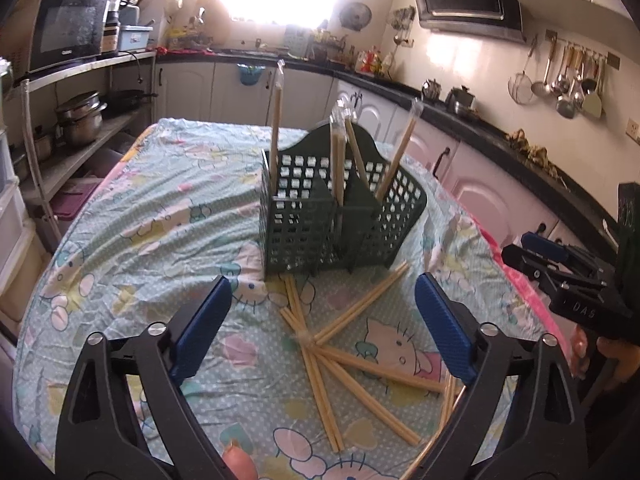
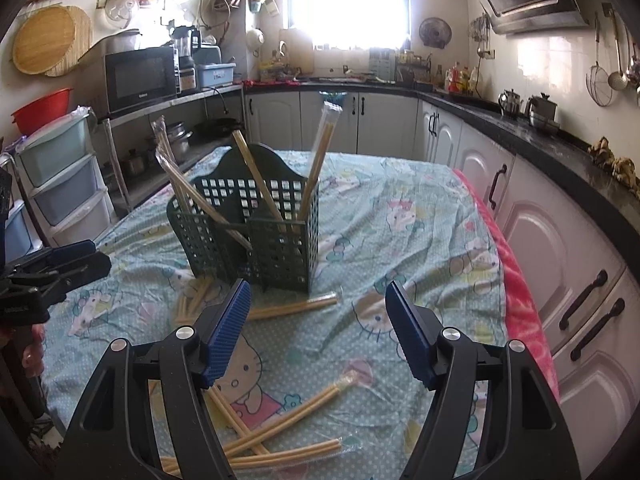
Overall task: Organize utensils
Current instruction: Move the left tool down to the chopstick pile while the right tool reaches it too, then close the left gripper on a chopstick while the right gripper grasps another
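Observation:
A dark green slotted utensil holder stands on the cloth-covered table, with several wrapped chopstick pairs leaning in its compartments. More wrapped chopstick pairs lie scattered on the cloth in front of it. My left gripper hangs open just above the scattered pile, nothing between its blue pads. My right gripper is open too, over the loose chopsticks near the holder's front, and holds nothing. Each gripper shows at the edge of the other's view.
The table wears a cartoon-cat cloth with a pink edge on the right. Kitchen cabinets and a black counter run along the right. Shelves with pots and plastic drawers stand on the left.

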Demonstrator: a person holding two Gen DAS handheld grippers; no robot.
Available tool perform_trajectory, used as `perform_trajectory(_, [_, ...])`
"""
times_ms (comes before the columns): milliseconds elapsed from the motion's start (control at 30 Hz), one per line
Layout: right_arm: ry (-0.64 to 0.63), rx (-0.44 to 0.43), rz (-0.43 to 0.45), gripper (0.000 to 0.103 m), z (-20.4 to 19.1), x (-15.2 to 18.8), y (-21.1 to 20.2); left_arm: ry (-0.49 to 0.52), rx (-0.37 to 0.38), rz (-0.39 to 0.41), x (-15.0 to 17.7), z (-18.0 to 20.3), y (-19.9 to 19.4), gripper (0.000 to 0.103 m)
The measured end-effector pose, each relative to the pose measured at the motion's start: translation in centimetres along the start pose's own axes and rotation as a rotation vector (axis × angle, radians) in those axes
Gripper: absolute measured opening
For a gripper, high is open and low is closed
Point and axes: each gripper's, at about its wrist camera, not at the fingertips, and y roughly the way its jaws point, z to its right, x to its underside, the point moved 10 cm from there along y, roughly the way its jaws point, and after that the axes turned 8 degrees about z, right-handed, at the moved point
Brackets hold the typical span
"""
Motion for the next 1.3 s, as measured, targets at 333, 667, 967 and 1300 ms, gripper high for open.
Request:
perform_trajectory(333, [0.01, 0.006, -0.086, 0.067, 0.3, 2.6, 1.7, 0.125, 0.049, -0.138, 4.2, 1.4, 3.5, 0.062])
perform_trajectory(667, [0.042, 0.007, -0.17, 0.066, 1.1, 5.2, 3.5, 0.169, 0.117, -0.221, 5.9, 2.1, 6.3, 0.046])
perform_trajectory(967, [0.055, -0.016, -0.266, 0.062, 0.5, 7.9, 4.8, 0.213, 0.15, -0.32, 7.6, 1.7, 8.6, 0.044])
perform_trajectory(1300, [0.161, -0.018, -0.389, 0.051, 1.1, 10.7, 6.1, 0.248, 0.17, -0.336, 7.8, 1.6, 9.1, 0.035])
